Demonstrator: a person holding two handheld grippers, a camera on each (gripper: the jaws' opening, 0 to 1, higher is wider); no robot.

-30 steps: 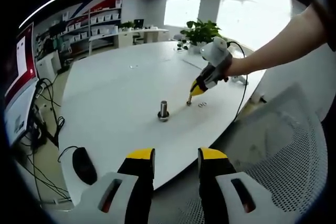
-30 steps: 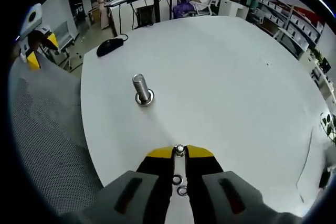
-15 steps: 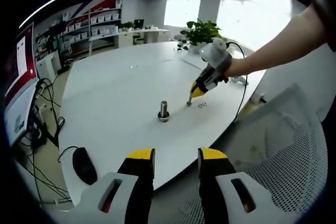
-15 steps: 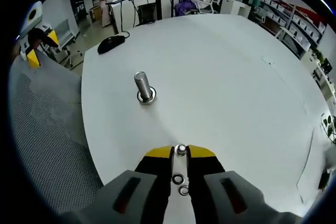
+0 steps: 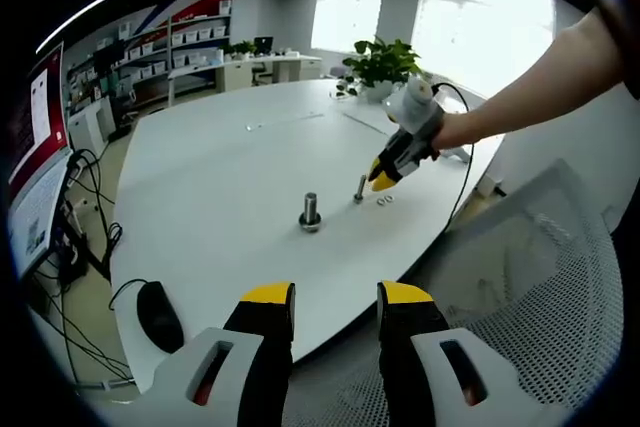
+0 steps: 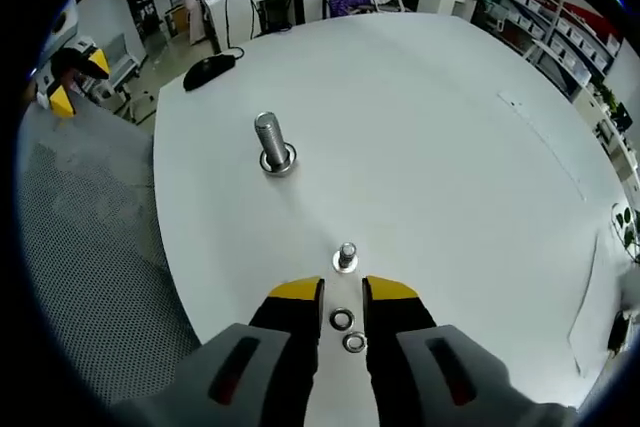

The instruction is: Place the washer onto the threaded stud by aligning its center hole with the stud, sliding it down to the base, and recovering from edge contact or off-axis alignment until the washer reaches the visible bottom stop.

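On the white table [image 6: 450, 167], the threaded stud [image 6: 271, 143] stands upright; both grippers' jaws gape, holding nothing.

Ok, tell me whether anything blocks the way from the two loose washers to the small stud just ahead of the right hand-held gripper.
Nothing visible does. The washers lie between the jaws of the open right hand-held gripper, and bare table separates them from the small stud.

Legible text: none. Red-and-white wall poster [image 5: 38, 137] bears lettering too blurred and small to read.
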